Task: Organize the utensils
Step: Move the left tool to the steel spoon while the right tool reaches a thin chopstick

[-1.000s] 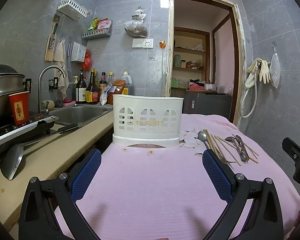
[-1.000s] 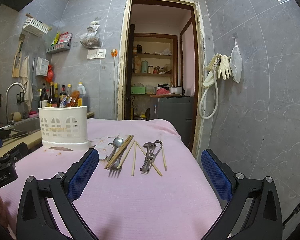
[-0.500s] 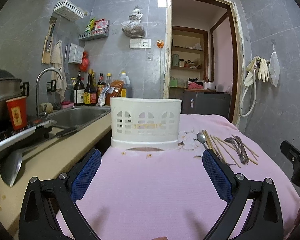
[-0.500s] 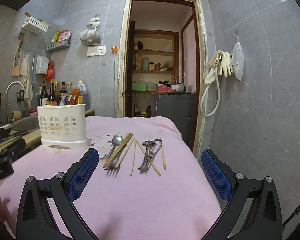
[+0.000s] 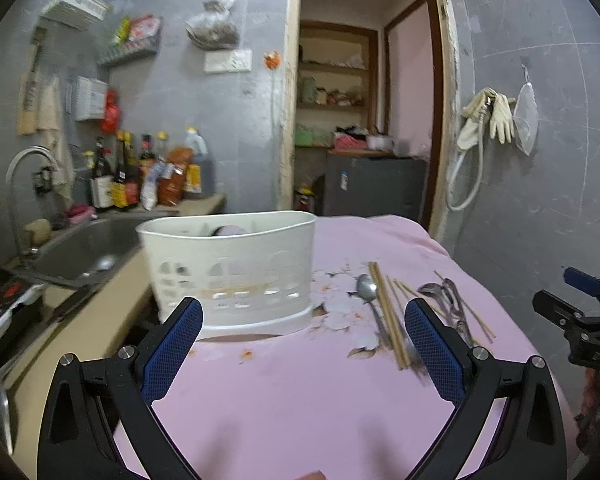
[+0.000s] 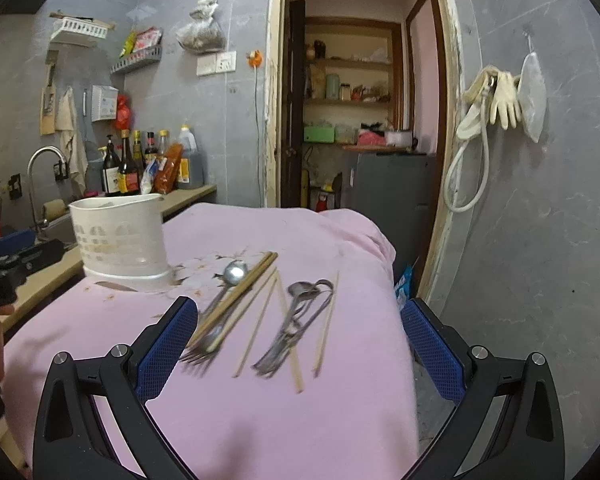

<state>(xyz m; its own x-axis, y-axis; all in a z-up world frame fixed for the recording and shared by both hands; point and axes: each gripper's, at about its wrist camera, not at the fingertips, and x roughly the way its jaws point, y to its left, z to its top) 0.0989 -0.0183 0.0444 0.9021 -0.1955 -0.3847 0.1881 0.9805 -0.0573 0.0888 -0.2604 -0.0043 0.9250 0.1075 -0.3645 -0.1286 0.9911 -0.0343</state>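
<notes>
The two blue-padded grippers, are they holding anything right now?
No. The left gripper and right gripper are both open and empty. The metal spoons, fork and wooden chopsticks lie on the pink cloth beside the white plastic utensil basket.

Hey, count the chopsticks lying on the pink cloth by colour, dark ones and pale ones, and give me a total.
Dark brown chopsticks: 2
Pale chopsticks: 4
Total: 6
</notes>
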